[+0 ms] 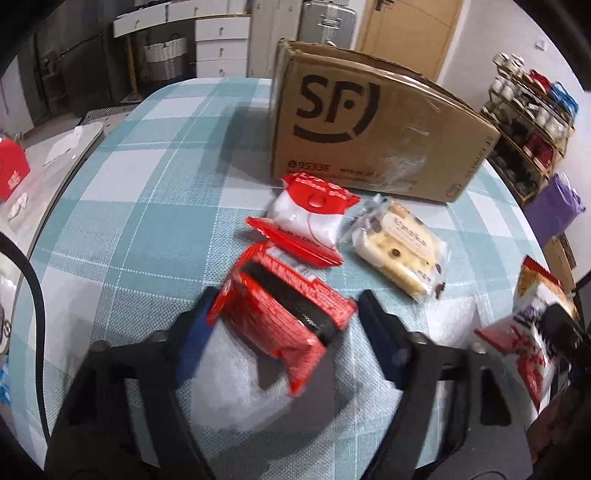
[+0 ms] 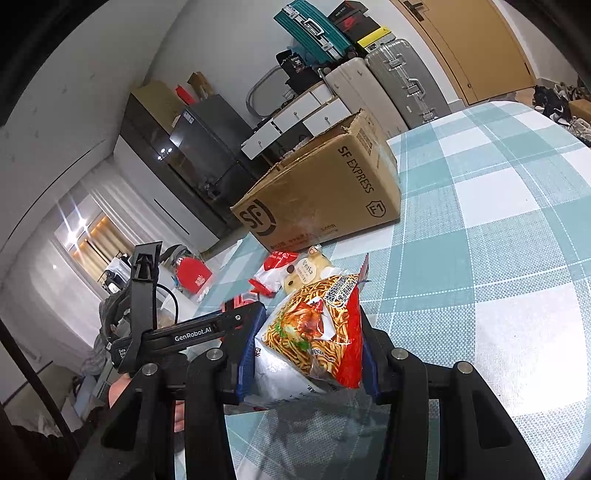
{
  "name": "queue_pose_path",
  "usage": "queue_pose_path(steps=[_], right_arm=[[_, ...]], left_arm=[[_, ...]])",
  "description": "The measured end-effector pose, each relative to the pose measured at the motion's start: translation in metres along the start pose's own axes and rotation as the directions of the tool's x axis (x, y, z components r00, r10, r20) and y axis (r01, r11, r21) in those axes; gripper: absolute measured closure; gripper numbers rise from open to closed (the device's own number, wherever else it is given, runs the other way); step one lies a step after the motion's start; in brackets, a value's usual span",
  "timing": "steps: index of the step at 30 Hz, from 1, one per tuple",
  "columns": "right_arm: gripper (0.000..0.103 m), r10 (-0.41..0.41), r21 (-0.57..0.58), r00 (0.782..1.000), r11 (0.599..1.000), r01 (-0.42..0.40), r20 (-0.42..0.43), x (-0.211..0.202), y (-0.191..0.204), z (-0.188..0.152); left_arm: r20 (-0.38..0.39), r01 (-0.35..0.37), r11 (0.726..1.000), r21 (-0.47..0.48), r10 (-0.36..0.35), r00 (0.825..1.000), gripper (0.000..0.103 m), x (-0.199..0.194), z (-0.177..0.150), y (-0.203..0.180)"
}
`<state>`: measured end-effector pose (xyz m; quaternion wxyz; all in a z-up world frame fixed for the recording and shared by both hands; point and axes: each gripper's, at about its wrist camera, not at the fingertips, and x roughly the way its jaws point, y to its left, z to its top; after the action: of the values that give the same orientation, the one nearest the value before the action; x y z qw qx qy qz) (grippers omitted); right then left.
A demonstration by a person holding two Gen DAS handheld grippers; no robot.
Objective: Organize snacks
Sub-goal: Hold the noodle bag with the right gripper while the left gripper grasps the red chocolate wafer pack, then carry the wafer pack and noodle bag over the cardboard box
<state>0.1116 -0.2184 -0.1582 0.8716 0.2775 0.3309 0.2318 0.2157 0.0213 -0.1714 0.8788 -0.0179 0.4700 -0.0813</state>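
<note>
Two grips concern me: my left gripper (image 1: 284, 314) straddles the red packet (image 1: 284, 314) on the tablecloth (image 1: 147, 184), left pad touching, right pad clear; my right gripper (image 2: 306, 354) clamps the noodle bag (image 2: 314, 332). Next: finish closing, then carry both far to the cardboard box (image 1: 369, 129).

A table (image 1: 147, 155) draped in a teal-and-white checked cloth stands in a white-walled room. Behind it, white drawer units (image 1: 221, 48) sit beside a wicker basket (image 1: 164, 57), with hard-shell suitcases (image 2: 373, 74) stacked near a pale wooden door (image 1: 410, 26). A dark cabinet (image 2: 177, 147) lines one wall; sheer curtains (image 2: 48, 273) soften window light. A wooden rack (image 1: 532, 122) holds small jars.
</note>
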Motion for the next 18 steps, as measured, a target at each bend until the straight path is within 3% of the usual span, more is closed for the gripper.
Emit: queue_pose_path(steps=[4, 11, 18], right_arm=[[0.057, -0.003, 0.000, 1.000, 1.000, 0.003, 0.001, -0.001, 0.000, 0.000], [0.057, -0.016, 0.007, 1.000, 1.000, 0.016, 0.004, -0.001, -0.001, 0.000], [0.057, -0.021, 0.005, 1.000, 1.000, 0.021, 0.004, -0.001, -0.001, 0.000]], left_arm=[[0.001, -0.038, 0.997, 0.061, 0.038, 0.999, 0.053, -0.005, -0.007, -0.004], [-0.009, -0.017, 0.997, 0.072, 0.018, 1.000, 0.054, -0.013, -0.015, -0.001], [0.031, -0.005, 0.997, 0.072, 0.003, 1.000, 0.054, -0.037, -0.017, 0.002]])
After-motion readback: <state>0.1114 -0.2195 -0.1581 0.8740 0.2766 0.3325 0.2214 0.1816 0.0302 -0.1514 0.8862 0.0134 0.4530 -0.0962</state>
